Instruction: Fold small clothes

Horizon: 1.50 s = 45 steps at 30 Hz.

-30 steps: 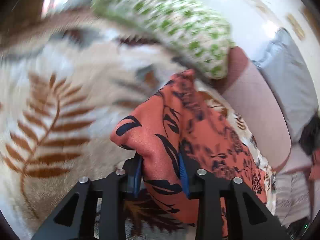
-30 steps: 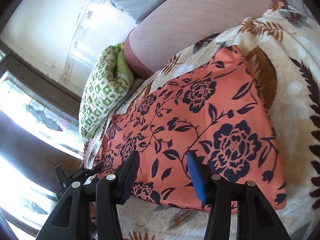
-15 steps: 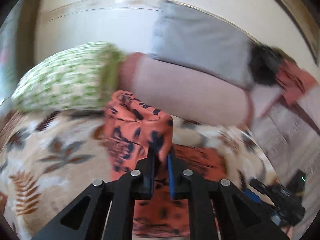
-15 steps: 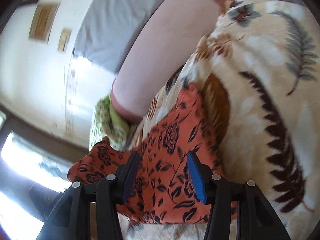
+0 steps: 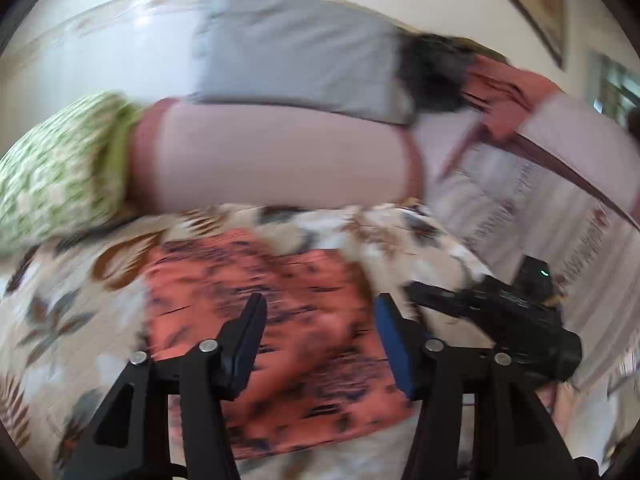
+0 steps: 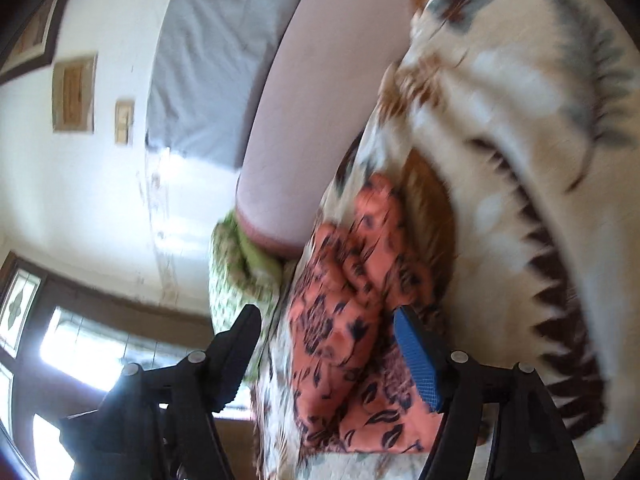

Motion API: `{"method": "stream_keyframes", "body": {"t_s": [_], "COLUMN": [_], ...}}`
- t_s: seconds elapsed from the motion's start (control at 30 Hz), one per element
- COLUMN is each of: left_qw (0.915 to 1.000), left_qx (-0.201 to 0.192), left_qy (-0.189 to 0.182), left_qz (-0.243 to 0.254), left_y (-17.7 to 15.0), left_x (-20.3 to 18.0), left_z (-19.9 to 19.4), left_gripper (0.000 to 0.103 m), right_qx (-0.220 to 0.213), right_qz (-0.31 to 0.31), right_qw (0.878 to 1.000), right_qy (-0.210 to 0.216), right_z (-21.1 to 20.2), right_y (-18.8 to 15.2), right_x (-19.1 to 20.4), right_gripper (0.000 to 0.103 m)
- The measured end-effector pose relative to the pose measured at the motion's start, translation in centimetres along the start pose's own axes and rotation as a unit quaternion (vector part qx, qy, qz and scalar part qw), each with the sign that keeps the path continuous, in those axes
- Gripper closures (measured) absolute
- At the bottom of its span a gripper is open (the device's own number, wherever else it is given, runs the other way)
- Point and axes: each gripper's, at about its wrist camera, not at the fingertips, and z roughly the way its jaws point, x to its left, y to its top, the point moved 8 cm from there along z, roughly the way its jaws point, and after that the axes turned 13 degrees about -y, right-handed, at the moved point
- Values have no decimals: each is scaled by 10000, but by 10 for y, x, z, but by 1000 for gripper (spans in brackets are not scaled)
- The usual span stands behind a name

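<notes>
An orange cloth with dark floral print [image 5: 288,312] lies folded on the leaf-patterned blanket [image 5: 64,320]. My left gripper [image 5: 320,332] is open and empty just above the cloth's near part. In the right wrist view the same cloth [image 6: 352,320] lies bunched and folded over, and my right gripper [image 6: 328,344] is open over it with nothing between the jaws. The right gripper's black body [image 5: 504,316] shows at the right of the left wrist view, beside the cloth's right edge. Both views are blurred by motion.
A pink bolster [image 5: 272,156] lies behind the blanket, with a grey pillow [image 5: 296,52] above it and a green-patterned pillow [image 5: 56,176] at the left. A striped bedcover [image 5: 532,208] lies at the right. A window [image 6: 80,360] shows at the lower left in the right wrist view.
My left gripper carried a pinched part of the cloth over to the right, then opened and let it go. The cloth now lies folded over. The right gripper stayed open.
</notes>
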Motion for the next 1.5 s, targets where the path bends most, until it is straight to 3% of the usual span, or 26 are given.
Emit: {"method": "stream_keyframes", "body": {"t_s": [0.07,0.2,0.4,0.5,0.57,0.6,0.63,0.77,0.93,1.0,1.03,1.1,1.13,1.2,1.23,1.3,1.4,1.5], "left_qw": [9982,9913,9848,9841,9836,9833,9830,9830,9873,9874,9858,9789,9756,9775,9787,9801,9839,9815], "left_qx": [214,511,1033,1084,1079,1076,1082,1012,905,1037,1195,1675,1831,1802,1770,1670,1411,1487], "left_qy": [440,732,772,765,771,777,781,806,562,644,689,861,1050,1022,957,939,949,1088], "left_qz": [-345,-971,-1162,-1181,-1223,-1244,-1260,-1304,-1177,-1007,-955,-795,-612,-402,-407,-522,-548,-529], "left_y": [-12,-39,-75,-83,-83,-83,-82,-75,-72,-76,-81,-95,-99,-94,-89,-80,-67,-70], "left_x": [45,94,110,114,116,117,118,119,97,87,83,78,76,69,68,71,75,79], "left_z": [-2,1,25,32,32,32,31,28,27,36,44,60,62,59,54,45,36,45], "left_gripper": [46,46,46,46,46,46,46,46,46,46,46,45,45,45,45,45,45,45], "right_qx": [305,586,747,702,634,610,607,450,-123,-508,-345,424,790,1018,1032,770,-249,-628], "right_qz": [-102,-241,-140,-376,-532,-635,-730,-1009,-1646,-1805,-1842,-1681,-1122,-341,-293,-799,-1486,-2010], "right_qw": [9995,9978,9968,9962,9959,9952,9943,9934,9863,9811,9784,9751,9739,9837,9840,9816,9711,9663], "right_qy": [58,-189,-250,-361,-379,-422,-489,-309,-34,-479,-875,-1384,-1806,-1442,-1421,-1556,-1849,-1478], "right_z": [15,42,86,104,111,112,111,87,4,-14,-5,26,40,39,33,19,-15,-32], "right_y": [-13,-29,-28,-19,-14,-13,-11,-18,-39,-38,-37,-41,-42,-43,-41,-35,-18,-18], "right_x": [6,6,2,5,7,7,9,33,66,55,37,-2,-36,-52,-49,-34,-8,15], "right_gripper": [31,31,31,31,43,76,83,83,84,84,84,83,80,79,76,76,76,76]}}
